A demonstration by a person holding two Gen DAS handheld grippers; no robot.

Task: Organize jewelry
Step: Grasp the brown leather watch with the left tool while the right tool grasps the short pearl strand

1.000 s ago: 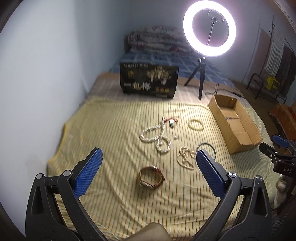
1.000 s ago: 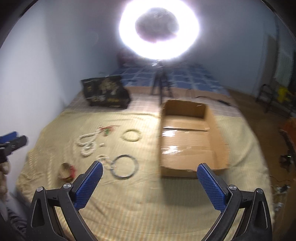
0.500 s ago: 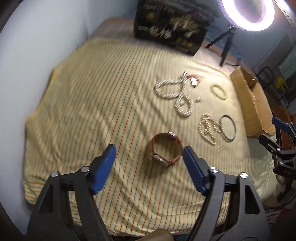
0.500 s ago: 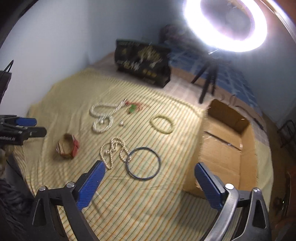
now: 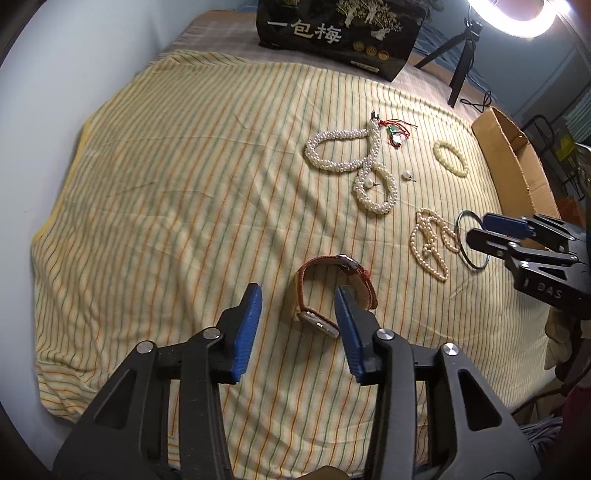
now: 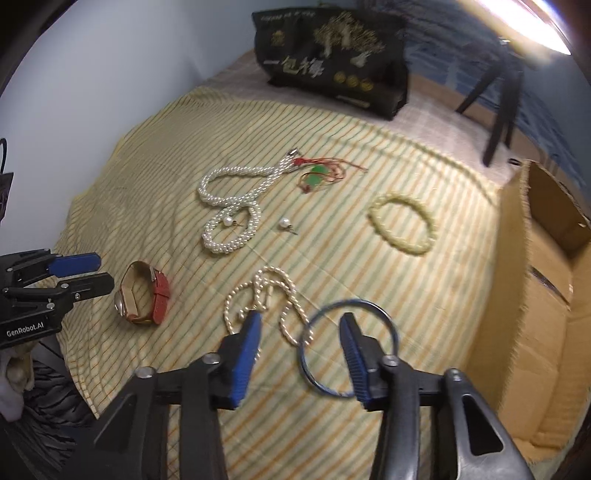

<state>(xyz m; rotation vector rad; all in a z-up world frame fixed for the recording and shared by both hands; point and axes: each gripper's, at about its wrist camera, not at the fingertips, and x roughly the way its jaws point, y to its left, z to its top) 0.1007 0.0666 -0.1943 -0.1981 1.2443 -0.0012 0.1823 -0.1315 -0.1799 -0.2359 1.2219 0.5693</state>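
The left gripper (image 5: 297, 312) is spread open just above the cloth, its blue pads on either side of the near end of a red-strapped watch (image 5: 334, 291). The watch lies on its side as a buckled loop, long axis running near to far, face toward the gripper and buckle at the far end. The right gripper (image 6: 299, 334) is also open, one pad inside a dark metal bangle (image 6: 349, 347) and the other over the near end of a thin pearl strand (image 6: 264, 299) that touches the bangle's left edge.

Farther out lie a thick pearl rope (image 5: 356, 164) looped in a figure eight, two loose pearl studs (image 5: 408, 176), a green pendant on red cord (image 6: 317, 174) and a pale bead bracelet (image 6: 402, 225). All rest on a yellow striped sheet (image 5: 184, 184) spread over a bed. An open cardboard box (image 6: 543, 295) sits on the right; a black printed bag (image 5: 340, 33) and a ring light on a tripod (image 5: 458, 74) stand at the far side, against a pale blue wall (image 5: 74, 55).
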